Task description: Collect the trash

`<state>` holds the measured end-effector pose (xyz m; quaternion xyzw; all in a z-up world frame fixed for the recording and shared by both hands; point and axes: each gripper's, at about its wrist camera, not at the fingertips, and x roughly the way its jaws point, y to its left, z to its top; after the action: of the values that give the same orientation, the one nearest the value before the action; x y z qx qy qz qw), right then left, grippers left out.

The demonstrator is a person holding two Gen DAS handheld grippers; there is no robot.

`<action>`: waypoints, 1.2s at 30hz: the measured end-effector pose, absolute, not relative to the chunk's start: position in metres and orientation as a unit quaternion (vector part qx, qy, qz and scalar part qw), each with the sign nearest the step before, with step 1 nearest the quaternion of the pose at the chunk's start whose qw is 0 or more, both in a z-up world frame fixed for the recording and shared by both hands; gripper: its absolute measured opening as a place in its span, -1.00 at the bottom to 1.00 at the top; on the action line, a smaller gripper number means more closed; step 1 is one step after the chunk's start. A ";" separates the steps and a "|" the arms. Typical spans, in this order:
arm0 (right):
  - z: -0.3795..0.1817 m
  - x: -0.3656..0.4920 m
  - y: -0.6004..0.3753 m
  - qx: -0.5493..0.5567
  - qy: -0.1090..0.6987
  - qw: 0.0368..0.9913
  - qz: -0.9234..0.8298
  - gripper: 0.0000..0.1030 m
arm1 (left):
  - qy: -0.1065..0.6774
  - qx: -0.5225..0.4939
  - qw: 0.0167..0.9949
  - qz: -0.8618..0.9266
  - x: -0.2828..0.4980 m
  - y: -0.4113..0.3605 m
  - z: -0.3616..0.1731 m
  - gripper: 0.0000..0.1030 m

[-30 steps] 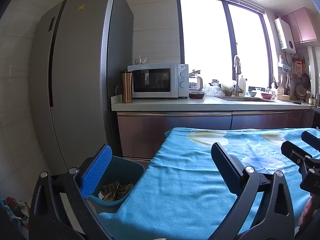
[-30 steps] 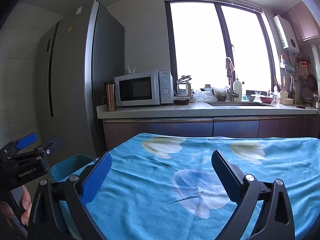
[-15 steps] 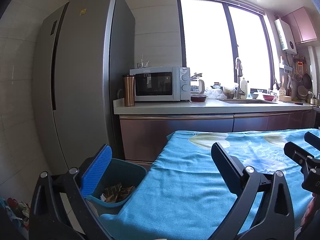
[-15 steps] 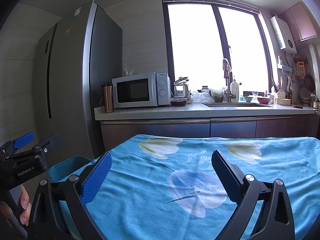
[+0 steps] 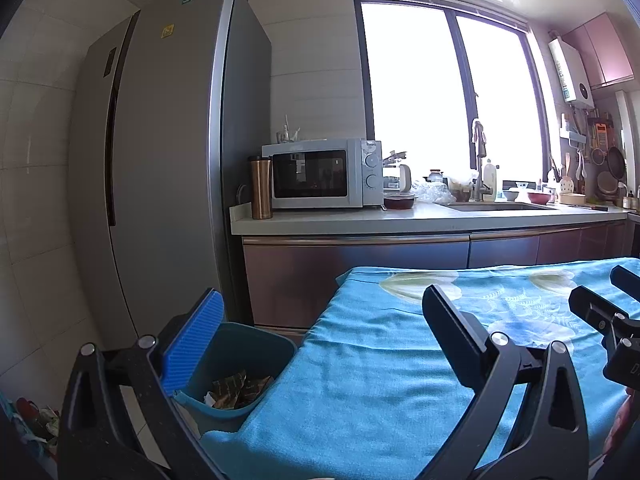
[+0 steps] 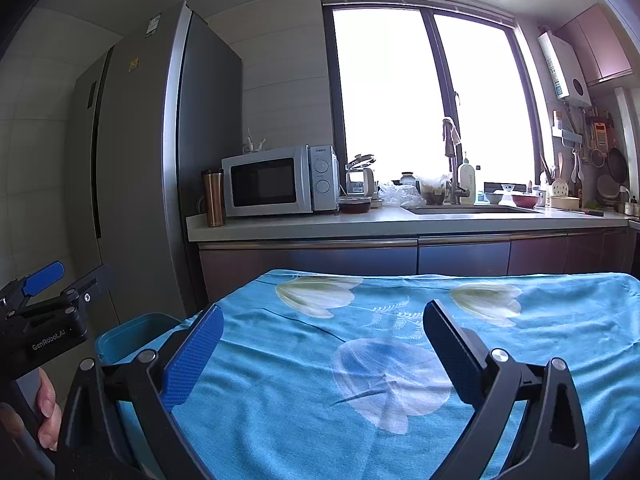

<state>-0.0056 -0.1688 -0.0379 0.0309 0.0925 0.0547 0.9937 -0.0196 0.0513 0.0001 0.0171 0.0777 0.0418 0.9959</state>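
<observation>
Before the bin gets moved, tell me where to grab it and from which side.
Grip the teal bin by its upper rim, on the far side away from the table, coming down from above with the left gripper. The bin stands upright and open-topped, so the thin rim probably fits between the open jaws. The near side is tucked against the blue tablecloth, and wrappers lie inside.

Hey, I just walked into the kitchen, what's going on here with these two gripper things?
A person holds a two-finger gripper in each hand over a table covered by a blue flowered cloth. The left gripper and the right gripper are both open and hold nothing. A teal bin stands at the table's left edge with crumpled wrappers already inside. No trash shows on the visible part of the cloth.
</observation>
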 end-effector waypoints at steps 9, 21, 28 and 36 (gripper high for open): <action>-0.038 -0.005 -0.169 0.032 0.091 0.994 0.051 0.88 | 0.076 0.017 0.996 0.042 -0.019 0.052 0.002 0.90; -0.037 -0.005 -0.170 0.032 0.090 0.994 0.051 0.88 | 0.072 0.022 0.996 0.042 -0.018 0.049 0.002 0.90; -0.037 -0.005 -0.171 0.033 0.090 0.994 0.050 0.88 | 0.073 0.022 0.996 0.043 -0.018 0.049 0.001 0.90; -0.037 -0.004 -0.172 0.033 0.092 0.994 0.050 0.88 | 0.075 0.023 0.996 0.044 -0.016 0.048 0.002 0.90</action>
<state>-0.0040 -0.1718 -0.0367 0.0331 0.0917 0.0497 0.9940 -0.0162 0.0484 0.0019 0.0230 0.0752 0.0441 0.9959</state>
